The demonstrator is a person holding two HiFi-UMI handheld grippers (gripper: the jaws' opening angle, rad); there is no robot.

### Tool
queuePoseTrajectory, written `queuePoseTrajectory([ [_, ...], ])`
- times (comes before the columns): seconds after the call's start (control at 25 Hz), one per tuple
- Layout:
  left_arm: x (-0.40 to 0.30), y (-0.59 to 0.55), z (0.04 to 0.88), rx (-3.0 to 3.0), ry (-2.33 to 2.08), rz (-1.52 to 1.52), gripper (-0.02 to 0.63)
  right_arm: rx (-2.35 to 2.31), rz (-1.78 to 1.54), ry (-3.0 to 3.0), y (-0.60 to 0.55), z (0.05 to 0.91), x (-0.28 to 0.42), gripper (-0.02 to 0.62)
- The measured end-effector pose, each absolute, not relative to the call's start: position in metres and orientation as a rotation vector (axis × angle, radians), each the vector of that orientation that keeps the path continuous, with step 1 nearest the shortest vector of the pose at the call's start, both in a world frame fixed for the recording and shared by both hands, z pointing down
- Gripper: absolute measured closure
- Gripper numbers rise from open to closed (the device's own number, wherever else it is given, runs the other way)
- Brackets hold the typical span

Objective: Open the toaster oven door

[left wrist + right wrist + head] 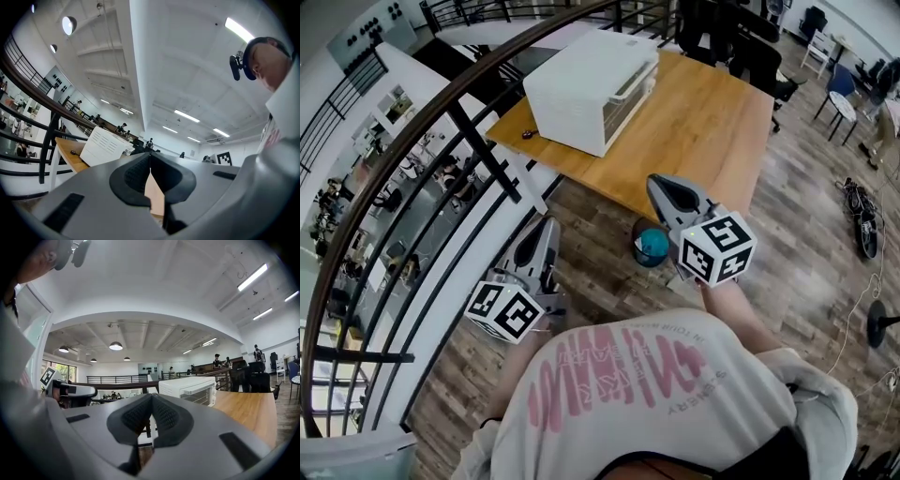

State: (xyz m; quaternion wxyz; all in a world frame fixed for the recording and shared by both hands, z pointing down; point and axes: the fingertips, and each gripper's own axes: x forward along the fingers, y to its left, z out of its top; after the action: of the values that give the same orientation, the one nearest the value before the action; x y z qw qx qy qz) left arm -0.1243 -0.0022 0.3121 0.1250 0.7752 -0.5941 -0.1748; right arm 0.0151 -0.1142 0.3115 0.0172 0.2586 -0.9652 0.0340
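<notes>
I hold my left hand-held gripper [547,225] and right hand-held gripper [661,185] closed and empty before the table [712,131]. The white toaster oven [591,89] sits by its left edge, door shut, well apart from both.

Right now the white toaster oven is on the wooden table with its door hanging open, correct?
No: the toaster oven stands on the wooden table, but its door is closed flat against the front, as the right gripper view shows.
</notes>
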Motion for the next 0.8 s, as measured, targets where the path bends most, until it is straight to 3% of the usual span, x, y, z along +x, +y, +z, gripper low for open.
queuePoseTrajectory([
  [0.8,-0.135,-0.067,0.319,2.184,-1.821,-0.549,0.584,0.669,0.113,-3.029,-0.193,0.319,-0.003,0.589],
])
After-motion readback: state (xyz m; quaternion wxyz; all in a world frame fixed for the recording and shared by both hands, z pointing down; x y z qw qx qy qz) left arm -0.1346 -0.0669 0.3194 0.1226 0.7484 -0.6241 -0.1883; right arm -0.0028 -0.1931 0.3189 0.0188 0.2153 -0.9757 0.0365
